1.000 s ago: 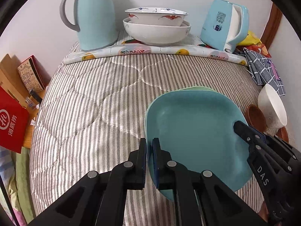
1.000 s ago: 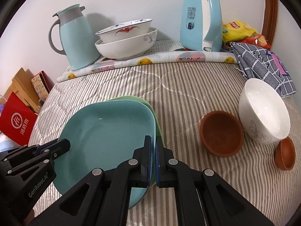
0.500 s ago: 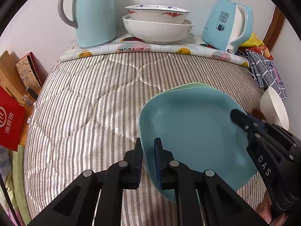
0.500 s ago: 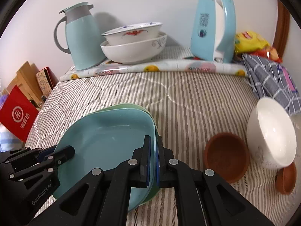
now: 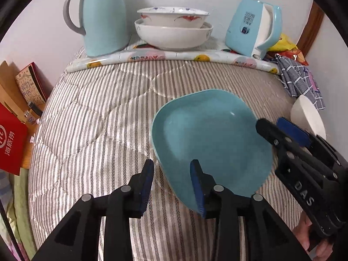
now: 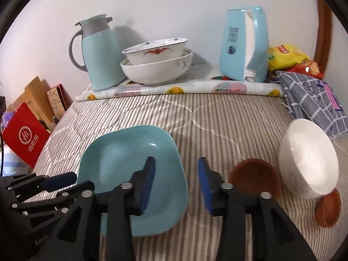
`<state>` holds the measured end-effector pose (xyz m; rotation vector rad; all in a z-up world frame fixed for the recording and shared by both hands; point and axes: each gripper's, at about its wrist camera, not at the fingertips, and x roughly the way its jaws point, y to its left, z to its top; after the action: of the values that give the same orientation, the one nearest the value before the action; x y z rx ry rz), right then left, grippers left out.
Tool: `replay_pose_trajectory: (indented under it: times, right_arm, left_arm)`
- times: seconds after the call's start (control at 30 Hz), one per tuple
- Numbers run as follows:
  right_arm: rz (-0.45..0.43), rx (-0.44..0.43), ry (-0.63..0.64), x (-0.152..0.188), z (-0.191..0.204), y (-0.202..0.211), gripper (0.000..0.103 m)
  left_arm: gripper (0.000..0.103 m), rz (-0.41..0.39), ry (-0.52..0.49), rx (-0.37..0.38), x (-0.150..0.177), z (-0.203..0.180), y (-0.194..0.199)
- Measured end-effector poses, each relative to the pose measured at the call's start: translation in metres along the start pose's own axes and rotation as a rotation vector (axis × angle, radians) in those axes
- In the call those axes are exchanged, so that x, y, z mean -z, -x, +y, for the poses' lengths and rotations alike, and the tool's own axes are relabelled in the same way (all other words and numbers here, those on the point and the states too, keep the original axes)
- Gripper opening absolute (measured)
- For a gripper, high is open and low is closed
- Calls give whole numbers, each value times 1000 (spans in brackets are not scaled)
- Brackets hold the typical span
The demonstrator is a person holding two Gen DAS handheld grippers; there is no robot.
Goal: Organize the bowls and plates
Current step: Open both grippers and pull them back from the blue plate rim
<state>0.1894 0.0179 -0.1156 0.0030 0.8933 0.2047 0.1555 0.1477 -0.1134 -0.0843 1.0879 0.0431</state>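
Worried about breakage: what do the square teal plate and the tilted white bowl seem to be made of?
Square teal plate: likely melamine or matte-glazed ceramic; soft, faintly speckled sheen, one small highlight. Tilted white bowl: likely glazed porcelain; bright gloss, faint grey pattern outside.

Both wrist cameras sit close above the striped bed, looking steeply down and forward past their own fingers toward the far wall. They share the blue plate (seen from opposite sides) and the stacked bowls.
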Motion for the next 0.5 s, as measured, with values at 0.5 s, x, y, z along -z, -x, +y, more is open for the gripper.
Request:
replay_pose_trajectory:
  times: [0.5]
  right_arm:
    - [-59,139,-82,49,-70,99,71]
  left_arm:
    - [38,-94,-46,73,17,-47,56]
